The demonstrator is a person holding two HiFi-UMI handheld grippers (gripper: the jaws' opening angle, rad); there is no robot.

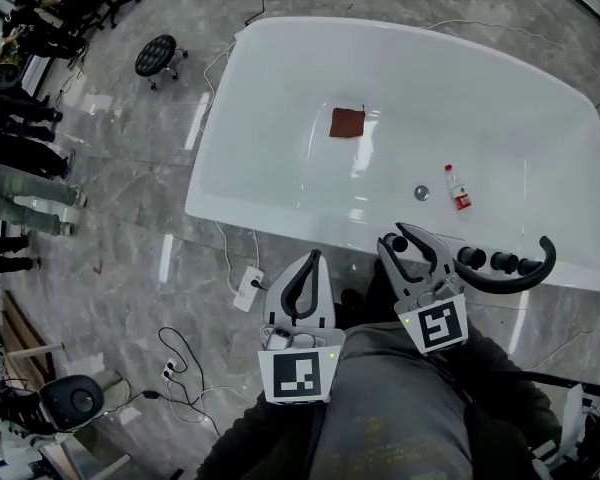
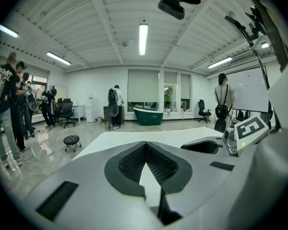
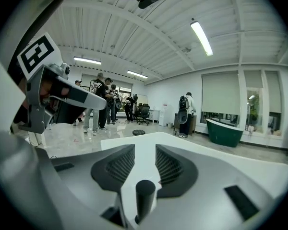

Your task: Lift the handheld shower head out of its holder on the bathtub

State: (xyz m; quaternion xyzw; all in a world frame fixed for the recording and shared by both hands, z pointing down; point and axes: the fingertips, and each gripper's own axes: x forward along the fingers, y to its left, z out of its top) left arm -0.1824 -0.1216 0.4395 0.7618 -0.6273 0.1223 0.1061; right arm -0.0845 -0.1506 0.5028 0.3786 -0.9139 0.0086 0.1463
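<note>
- The shower head [image 1: 536, 277] lies at the tub's [image 1: 242, 168] near rim, at your right, just beside the row of black knobs [image 1: 499, 261]. It looks seated in its holder, so nothing is lifted yet.
- Your right tongs [image 1: 407, 236] are spread, with nothing between them. They hover over the near rim, near the knobs, left of the shower head and not touching it.
- Your left tongs [image 1: 314, 255] are pressed together and empty. You hold them outside the tub, in front of the rim and well apart from the shower head.
- Done so far, as I judge it: only the approach, with the right tongs ready to take hold.
- Left to do: bring the right tongs across to the black handle, pinch it, and raise it clear of the holder.
- The cloth [image 1: 347, 123] and bottle [image 1: 458, 188] in the tub lie out of your way.
</note>
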